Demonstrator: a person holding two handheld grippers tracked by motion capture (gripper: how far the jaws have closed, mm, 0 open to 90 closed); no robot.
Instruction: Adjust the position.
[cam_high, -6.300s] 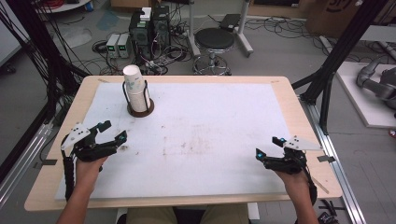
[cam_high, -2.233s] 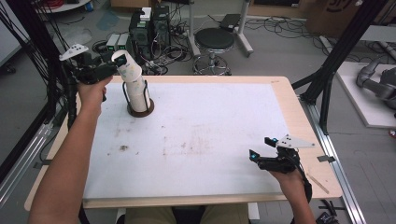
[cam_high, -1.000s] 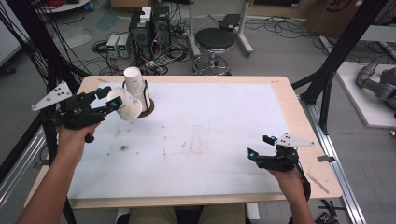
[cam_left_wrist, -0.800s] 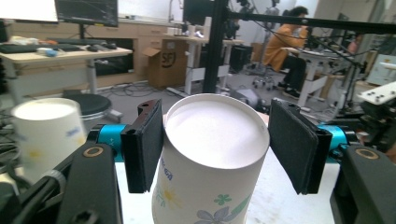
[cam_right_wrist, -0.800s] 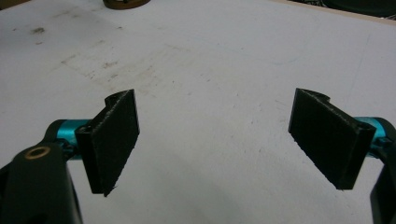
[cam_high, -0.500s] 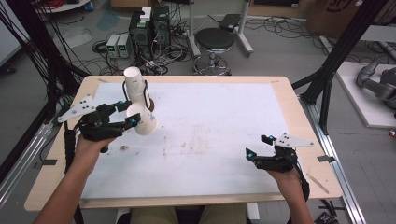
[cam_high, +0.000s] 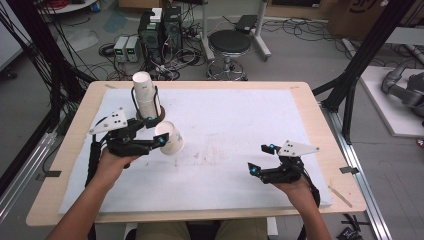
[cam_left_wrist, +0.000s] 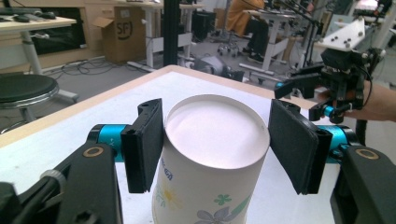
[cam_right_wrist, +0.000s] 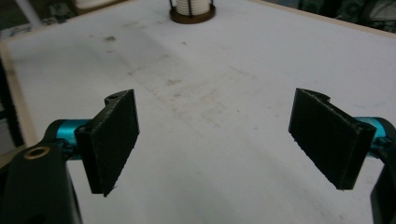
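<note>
1. We see the left claw (cam_high: 161, 140) clamped on a paper cup (cam_high: 170, 138), held above the white surface (cam_high: 235, 130) near the cup stack (cam_high: 145, 97)
2. The right claw (cam_high: 260, 159) gapes wide, holding nothing

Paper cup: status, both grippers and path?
Left gripper shut on paper cup, held above the mat. Right gripper open, empty. Cup stack in its holder behind. White mat ahead unobstructed.

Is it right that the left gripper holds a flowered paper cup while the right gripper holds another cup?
Not quite. The left gripper does hold the flowered paper cup, but the right gripper holds nothing: the right gripper view shows its jaws open over the bare white table mat.
</note>
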